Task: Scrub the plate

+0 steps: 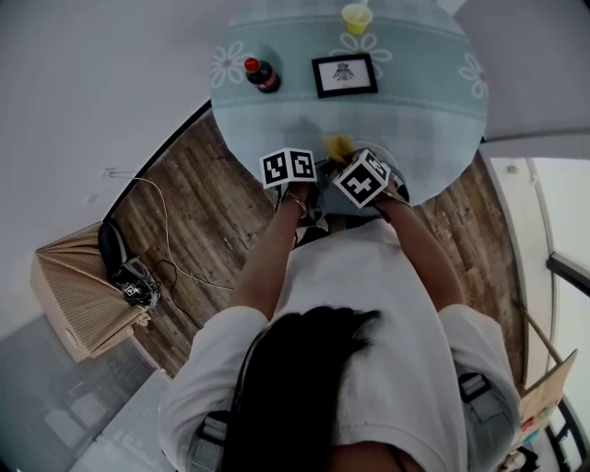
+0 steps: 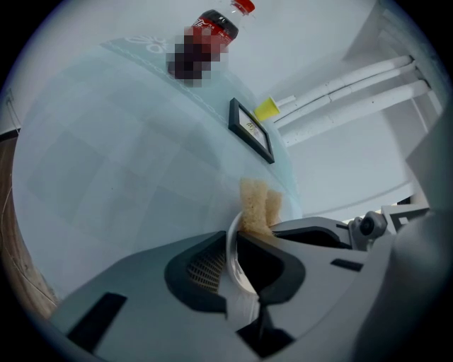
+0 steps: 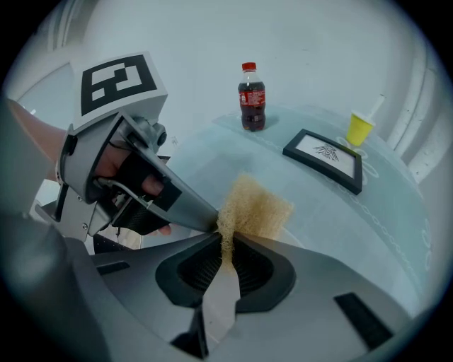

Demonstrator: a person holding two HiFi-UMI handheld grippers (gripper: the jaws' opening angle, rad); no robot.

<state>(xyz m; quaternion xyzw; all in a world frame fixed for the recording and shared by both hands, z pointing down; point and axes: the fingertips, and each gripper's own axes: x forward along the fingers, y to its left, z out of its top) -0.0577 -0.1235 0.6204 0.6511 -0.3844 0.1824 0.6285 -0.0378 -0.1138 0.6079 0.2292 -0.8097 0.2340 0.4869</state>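
Observation:
My left gripper is shut on the thin white rim of a plate, held on edge above the pale blue table. A tan sponge sticks up out of my right gripper, which is shut on it. The sponge rests against the plate's far face, just past the left jaws. In the right gripper view the left gripper's fingers reach to the sponge's left edge; the plate itself cannot be made out there. From the head view both marker cubes sit close together over the table's near edge, with the sponge between them.
On the round table stand a cola bottle, a black picture frame and a yellow cup with a straw, all farther back. A cardboard box and a loose cable lie on the wooden floor at the left.

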